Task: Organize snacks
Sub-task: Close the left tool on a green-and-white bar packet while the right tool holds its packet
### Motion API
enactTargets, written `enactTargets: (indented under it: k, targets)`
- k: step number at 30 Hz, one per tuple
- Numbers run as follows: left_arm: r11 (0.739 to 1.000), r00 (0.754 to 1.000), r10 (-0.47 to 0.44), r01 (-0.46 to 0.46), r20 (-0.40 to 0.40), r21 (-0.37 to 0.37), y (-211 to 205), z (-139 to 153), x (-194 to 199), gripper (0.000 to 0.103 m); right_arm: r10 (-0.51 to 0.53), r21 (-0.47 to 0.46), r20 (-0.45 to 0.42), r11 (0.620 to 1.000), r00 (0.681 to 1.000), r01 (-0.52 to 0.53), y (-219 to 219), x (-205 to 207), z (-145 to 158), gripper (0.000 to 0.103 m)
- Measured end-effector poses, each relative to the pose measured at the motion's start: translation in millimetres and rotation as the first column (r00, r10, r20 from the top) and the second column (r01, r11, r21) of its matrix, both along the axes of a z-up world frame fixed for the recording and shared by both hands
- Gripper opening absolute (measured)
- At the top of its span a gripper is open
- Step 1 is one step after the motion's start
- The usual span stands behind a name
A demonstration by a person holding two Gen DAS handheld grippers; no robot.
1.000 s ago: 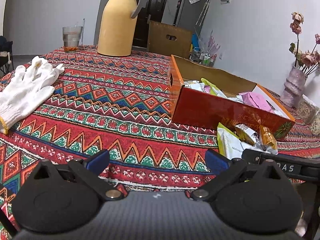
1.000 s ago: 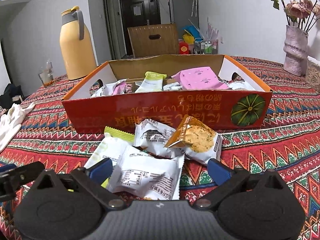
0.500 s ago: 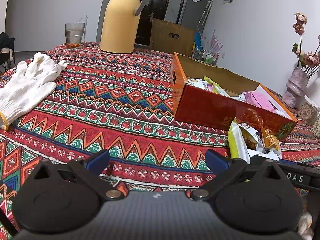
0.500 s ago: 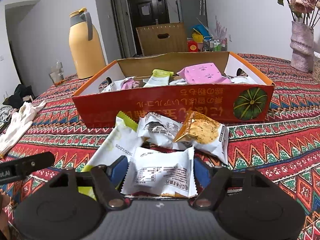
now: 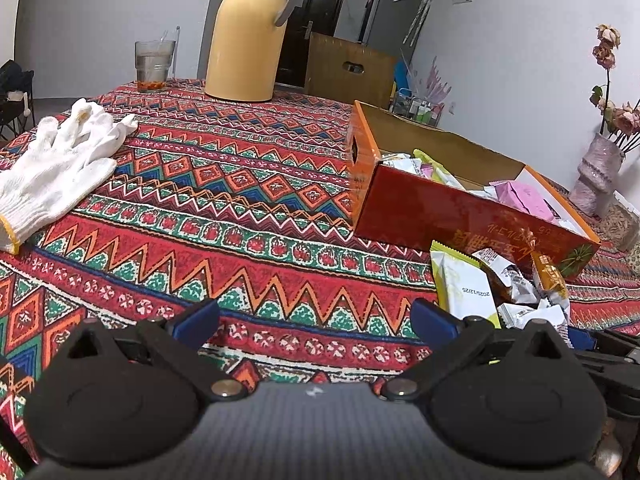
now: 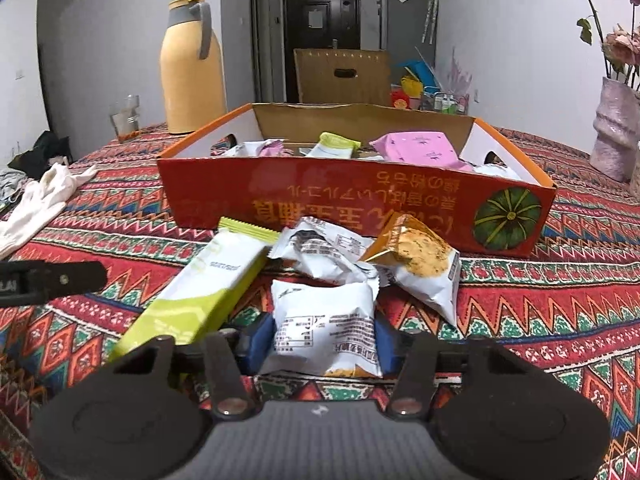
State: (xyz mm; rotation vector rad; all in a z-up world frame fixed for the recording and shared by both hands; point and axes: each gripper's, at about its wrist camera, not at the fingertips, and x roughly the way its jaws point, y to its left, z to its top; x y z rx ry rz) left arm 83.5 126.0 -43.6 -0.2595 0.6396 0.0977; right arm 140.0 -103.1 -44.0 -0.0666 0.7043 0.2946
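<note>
Lay at far left on the patterned worktop (image 5: 248, 216): white gloves (image 5: 56, 168). Stood behind them a glass (image 5: 154, 65) and a yellow flask (image 5: 248, 36), well apart from everything else. Hovered over bare cloth with nothing between its spread blue fingers (image 5: 196, 322): the left gripper (image 5: 316, 320), released. Sat right of centre the red box (image 6: 360, 208), open-topped, holding several packets, among them a pink packet (image 6: 418, 150) and a green-topped one (image 6: 334, 146). Lay just in front of the box, on the cloth, a small pile of snacks: a long green bar (image 6: 204, 292) at left, tilted; a crumpled white packet (image 6: 324, 252) in the middle; an orange cracker packet (image 6: 420, 260) at right, leaning toward the box. Sat nearest the camera a white pouch (image 6: 326, 328), clenched between the blue fingers (image 6: 260, 340) of the right gripper (image 6: 320, 340), which had just been closing, both pads against its sides. Stood at far right a pale vase (image 6: 614, 136) with dried flowers.
</note>
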Motion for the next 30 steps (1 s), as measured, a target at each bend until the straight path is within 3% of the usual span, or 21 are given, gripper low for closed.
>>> enactTargets:
  k: [15,25,30]
  targets:
    - [0.998,0.999,0.015,-0.013,-0.028,0.069,-18.5,8.7,6.0,0.103,-0.03,0.11,0.094,0.994,0.995,0.02,-40.7,-17.6,22.2,0.042]
    - [0.994,0.995,-0.06,0.066,-0.079,0.086,-76.2,12.0,24.3,0.103,-0.081,0.186,0.111,0.981,0.99,0.059,-81.0,-18.8,23.8,0.043]
    - [0.991,0.992,-0.043,0.057,-0.118,0.118,-102.6,5.6,36.1,0.103,-0.098,0.21,0.102,0.975,0.99,0.075,-100.9,-17.7,18.4,0.043]
